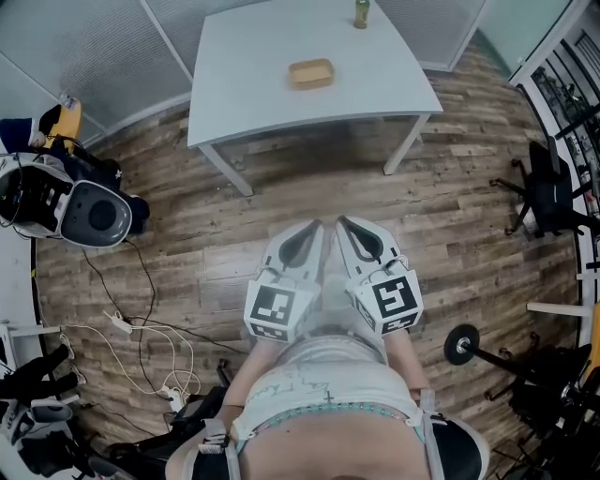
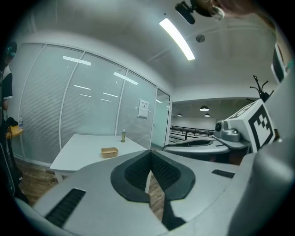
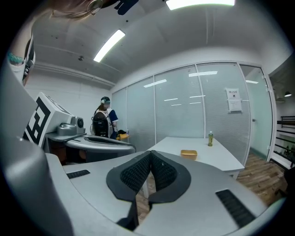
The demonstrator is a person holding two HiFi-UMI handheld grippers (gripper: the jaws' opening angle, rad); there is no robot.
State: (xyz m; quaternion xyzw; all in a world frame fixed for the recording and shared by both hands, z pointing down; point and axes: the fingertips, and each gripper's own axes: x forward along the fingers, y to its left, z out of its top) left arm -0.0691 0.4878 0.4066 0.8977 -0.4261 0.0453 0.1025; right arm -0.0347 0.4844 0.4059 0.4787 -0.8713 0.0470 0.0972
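Your left gripper (image 1: pixel 315 228) and right gripper (image 1: pixel 343 224), fingers pressed together and empty, face the shallow tan rectangular tray (image 1: pixel 311 73), well ahead and equally far.

Side by side before the torso, pointing forward: left gripper (image 1: pixel 309 234), right gripper (image 1: pixel 352 232). Jaws of both pressed together, pad against pad.

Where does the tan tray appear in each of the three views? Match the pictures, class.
Head view: tray at top centre, on the white table.
Left gripper view: tray left of centre, on the table.
Right gripper view: tray right of centre.
Shared landmark: the bottle on the same table, beyond the tray.
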